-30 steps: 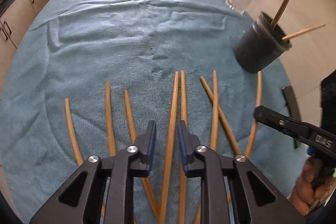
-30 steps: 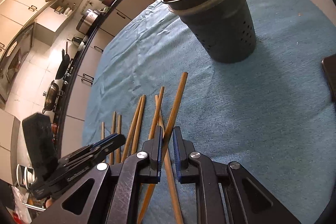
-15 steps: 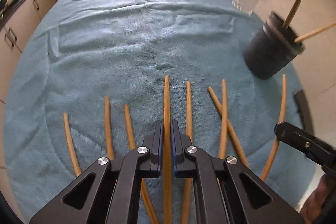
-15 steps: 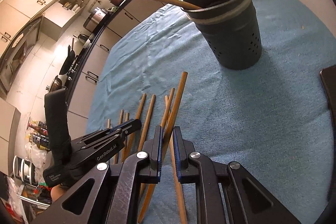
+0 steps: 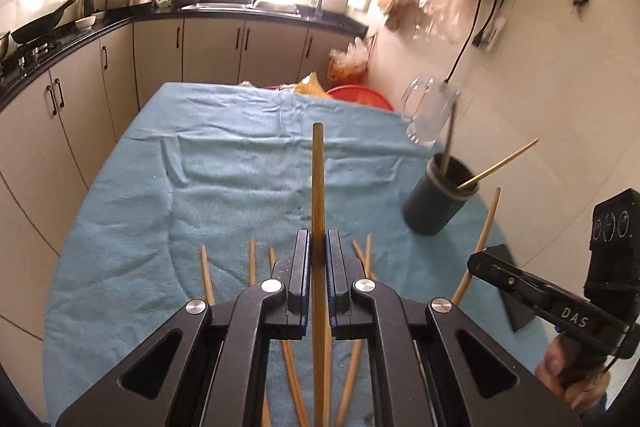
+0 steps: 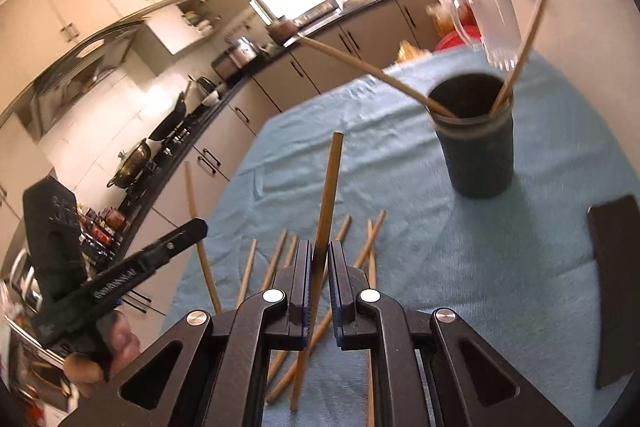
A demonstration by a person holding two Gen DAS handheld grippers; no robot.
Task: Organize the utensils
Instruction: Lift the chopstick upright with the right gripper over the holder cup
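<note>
My left gripper [image 5: 317,259] is shut on a wooden chopstick [image 5: 318,187] and holds it lifted above the blue cloth, tip pointing away. My right gripper [image 6: 320,267] is shut on another chopstick [image 6: 330,187], also lifted. Each gripper shows in the other's view: the right one [image 5: 476,263] with its chopstick [image 5: 482,235], the left one [image 6: 198,227] with its chopstick [image 6: 198,227]. Several chopsticks [image 5: 206,275] [image 6: 372,239] lie on the cloth below. The dark utensil holder [image 5: 438,197] [image 6: 474,135] stands at the right with two chopsticks in it.
A blue cloth [image 5: 224,179] covers the table. A glass mug [image 5: 424,115] stands beyond the holder near the wall. A dark flat object [image 6: 616,275] lies at the right edge. Kitchen cabinets [image 5: 80,99] run along the left and back.
Both grippers have risen and tilted up, each lifting its chopstick off the cloth. The left gripper shut on its chopstick a second ago.
</note>
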